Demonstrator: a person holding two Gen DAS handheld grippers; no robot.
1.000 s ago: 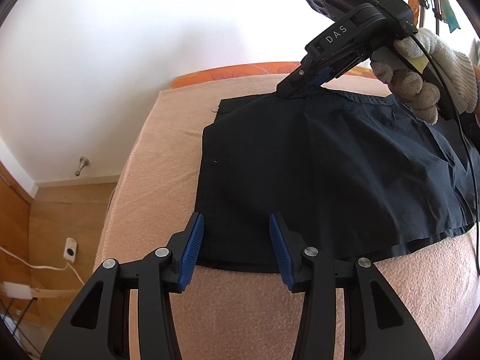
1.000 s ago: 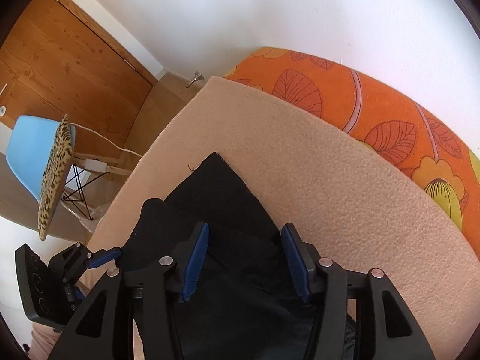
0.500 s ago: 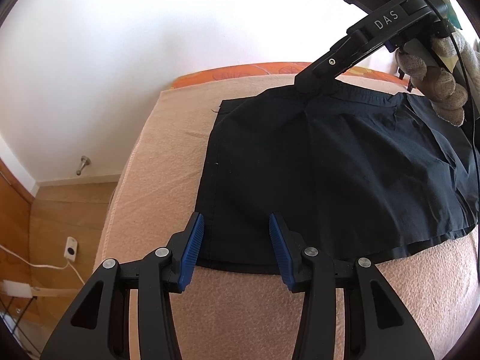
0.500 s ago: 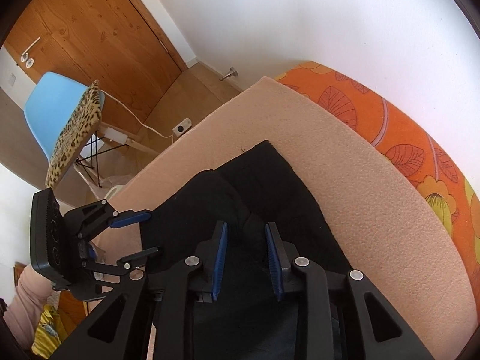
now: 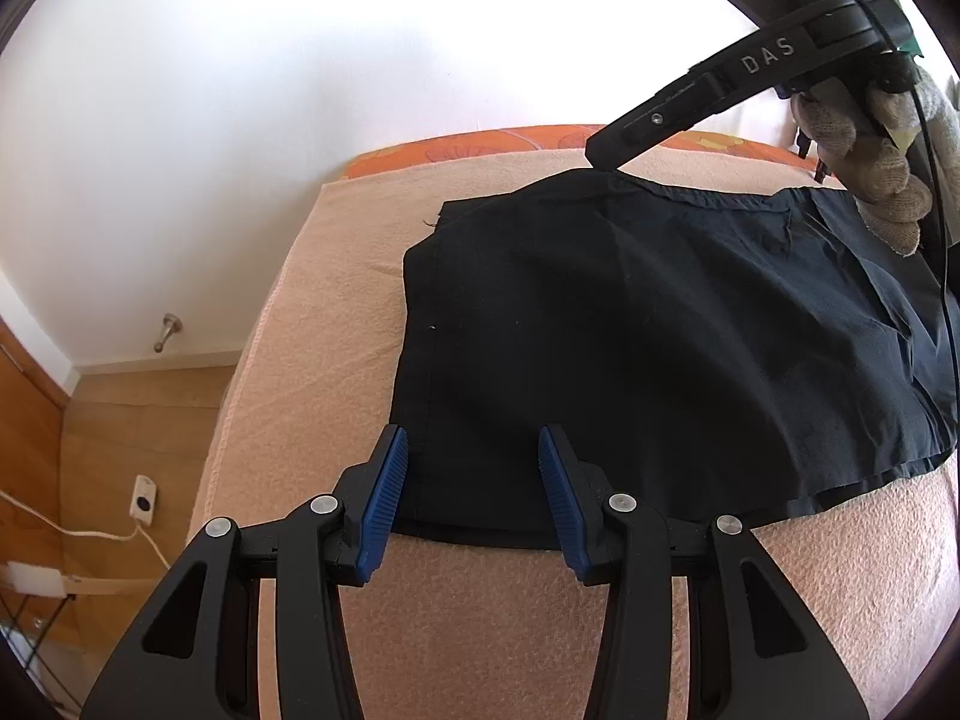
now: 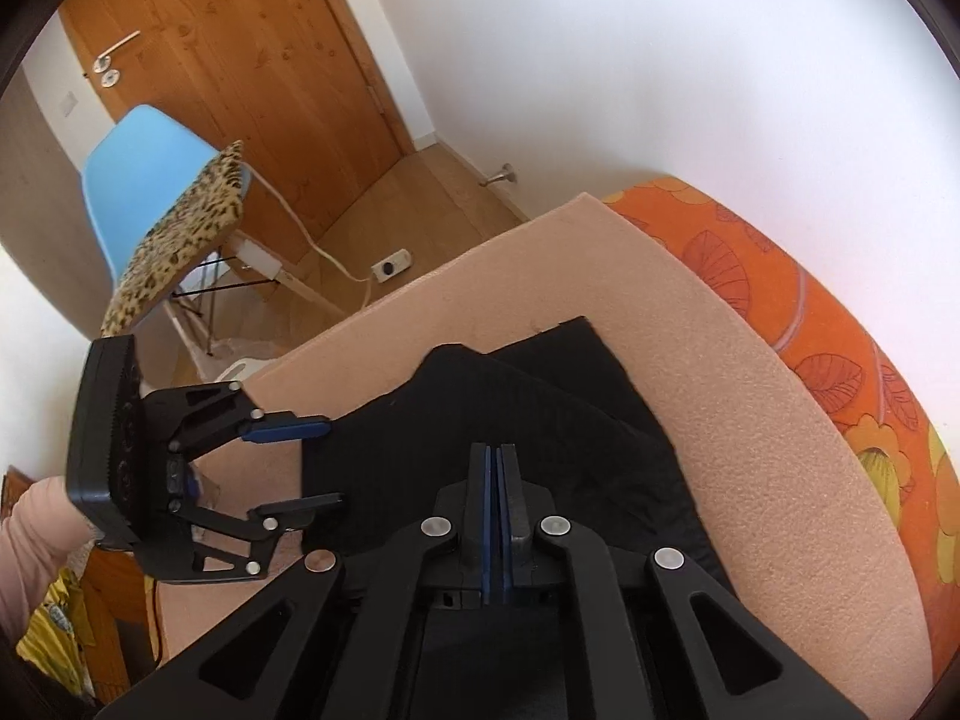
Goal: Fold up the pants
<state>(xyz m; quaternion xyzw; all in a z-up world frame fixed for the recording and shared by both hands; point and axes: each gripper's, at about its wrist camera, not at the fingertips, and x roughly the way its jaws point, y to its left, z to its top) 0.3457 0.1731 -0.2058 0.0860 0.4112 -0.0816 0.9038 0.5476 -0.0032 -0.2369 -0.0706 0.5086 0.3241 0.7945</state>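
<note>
Black pants (image 5: 630, 324) lie spread on a peach blanket (image 5: 336, 324) over the bed. My left gripper (image 5: 473, 462) is open, its blue pads straddling the near hem of the pants, close above the cloth. My right gripper (image 6: 495, 462) is shut on the far edge of the pants (image 6: 480, 408) and lifts it into a small peak. In the left wrist view the right gripper (image 5: 606, 162) pinches that far edge. In the right wrist view the left gripper (image 6: 312, 462) shows open at the left.
An orange flowered mattress edge (image 6: 810, 324) runs along the white wall. Off the bed's left side are a wooden floor, a power strip (image 5: 144, 495), a blue chair with a leopard cushion (image 6: 174, 234) and a wooden door (image 6: 240, 60).
My right gripper closed from open onto the far edge of the pants and raised it, tilting up. My left gripper has stayed open at the near hem.
</note>
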